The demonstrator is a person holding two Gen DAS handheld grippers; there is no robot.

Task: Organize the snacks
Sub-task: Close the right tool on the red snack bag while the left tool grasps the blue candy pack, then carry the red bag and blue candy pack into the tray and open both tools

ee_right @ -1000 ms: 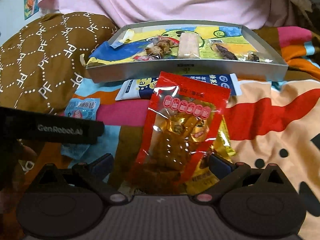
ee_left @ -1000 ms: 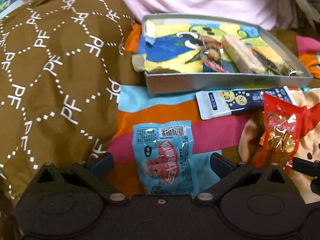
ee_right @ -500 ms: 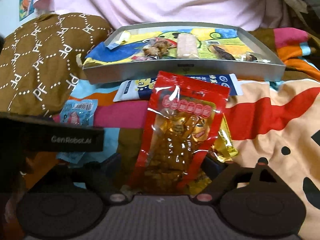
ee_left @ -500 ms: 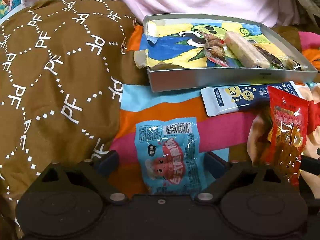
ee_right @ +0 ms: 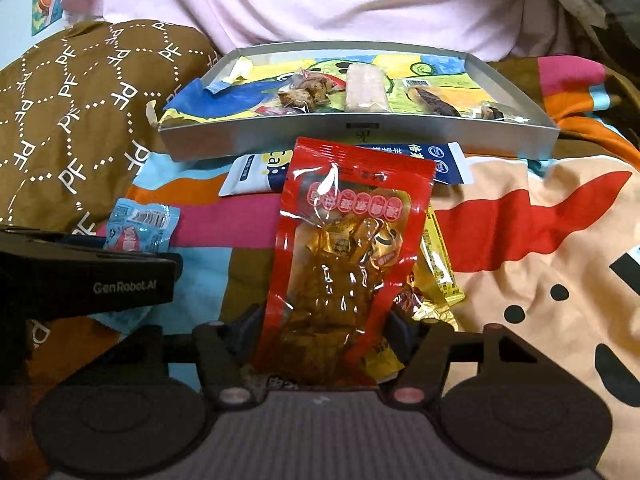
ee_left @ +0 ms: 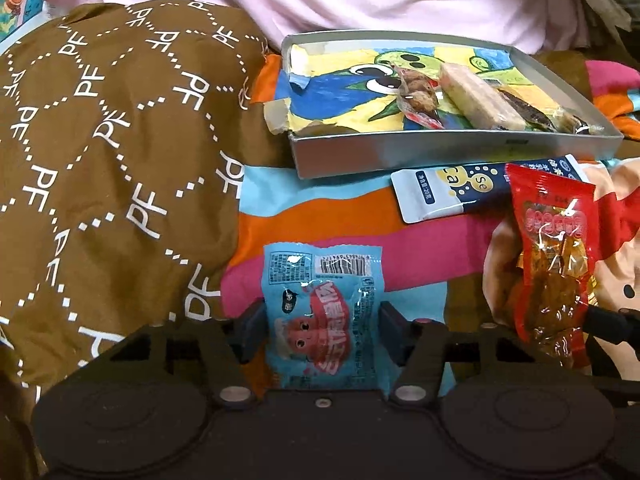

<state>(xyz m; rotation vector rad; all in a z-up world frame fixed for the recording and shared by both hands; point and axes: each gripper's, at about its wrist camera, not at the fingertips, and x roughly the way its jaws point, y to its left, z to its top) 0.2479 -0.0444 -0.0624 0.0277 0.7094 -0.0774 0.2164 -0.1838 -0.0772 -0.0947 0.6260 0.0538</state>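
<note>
Striped bedding (brown quilt beside) carries both claws, just closing: left (ee_left: 322,330) pinching blue packet (ee_left: 322,316), right (ee_right: 320,330) red packet (ee_right: 344,264).

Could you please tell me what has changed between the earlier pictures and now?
Both tongs have just been closing: the left tongs onto the blue packet, the right tongs onto the red packet. Each now appears to pinch its packet. The tray and the white-and-blue sachet have not moved.
</note>
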